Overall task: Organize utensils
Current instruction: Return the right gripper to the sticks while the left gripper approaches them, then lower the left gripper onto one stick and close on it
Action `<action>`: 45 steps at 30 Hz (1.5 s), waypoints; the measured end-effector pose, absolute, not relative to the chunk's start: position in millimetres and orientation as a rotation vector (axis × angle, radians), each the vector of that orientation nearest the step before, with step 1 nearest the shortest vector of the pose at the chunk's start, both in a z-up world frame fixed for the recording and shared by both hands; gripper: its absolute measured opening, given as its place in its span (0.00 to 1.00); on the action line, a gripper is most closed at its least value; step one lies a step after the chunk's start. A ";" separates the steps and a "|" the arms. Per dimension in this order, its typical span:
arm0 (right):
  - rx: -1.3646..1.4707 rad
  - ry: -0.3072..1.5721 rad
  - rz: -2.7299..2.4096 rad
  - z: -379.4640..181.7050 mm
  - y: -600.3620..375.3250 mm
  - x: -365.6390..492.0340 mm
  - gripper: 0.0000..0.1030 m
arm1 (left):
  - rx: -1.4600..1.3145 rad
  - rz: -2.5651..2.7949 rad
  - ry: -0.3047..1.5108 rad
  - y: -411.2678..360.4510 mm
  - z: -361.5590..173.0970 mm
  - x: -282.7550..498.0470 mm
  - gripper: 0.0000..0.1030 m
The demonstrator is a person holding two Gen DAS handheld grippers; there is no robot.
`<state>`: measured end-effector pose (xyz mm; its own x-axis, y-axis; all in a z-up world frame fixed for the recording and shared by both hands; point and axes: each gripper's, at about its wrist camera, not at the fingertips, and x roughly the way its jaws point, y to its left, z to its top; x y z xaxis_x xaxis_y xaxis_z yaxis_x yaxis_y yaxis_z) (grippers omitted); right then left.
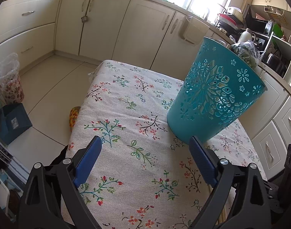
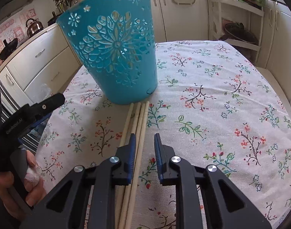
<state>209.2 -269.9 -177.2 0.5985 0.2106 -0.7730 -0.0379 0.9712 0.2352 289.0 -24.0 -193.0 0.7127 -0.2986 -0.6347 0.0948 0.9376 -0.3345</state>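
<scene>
A teal perforated plastic basket (image 2: 114,45) stands upright on the floral tablecloth (image 2: 212,95); it also shows in the left wrist view (image 1: 212,95). Several wooden chopsticks (image 2: 139,122) lie side by side on the cloth, tips touching the basket's base. My right gripper (image 2: 144,135) is open, low over the chopsticks, with one stick between its blue fingers and the rest under the left finger. My left gripper (image 1: 145,143) is wide open and empty above the cloth, left of the basket; it shows at the left edge of the right wrist view (image 2: 40,106). Chopstick ends (image 1: 221,215) show under the left gripper's right finger.
Cream kitchen cabinets (image 1: 107,22) surround the table. A white shelf rack with a pan (image 2: 239,32) stands beyond the table's far right corner. A bag (image 1: 9,80) and a blue box (image 1: 13,120) sit on the floor to the left.
</scene>
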 end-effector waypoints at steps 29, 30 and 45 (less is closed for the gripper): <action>0.285 0.964 0.194 -185.5 -292.1 191.1 0.07 | 0.085 -0.314 0.924 -124.8 -204.6 282.0 0.86; 0.292 0.963 0.195 -185.6 -293.1 190.6 0.07 | 0.097 -0.306 0.931 -127.4 -205.8 283.2 0.86; 0.321 0.955 0.167 -184.7 -304.1 190.7 0.07 | 0.163 -0.264 0.963 -141.0 -213.1 288.6 0.86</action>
<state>190.7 -304.1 -184.7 0.5694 0.2793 -0.7731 0.0012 0.9402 0.3405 288.6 -141.0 -213.1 0.5429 -0.1494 -0.8264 0.2938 0.9557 0.0202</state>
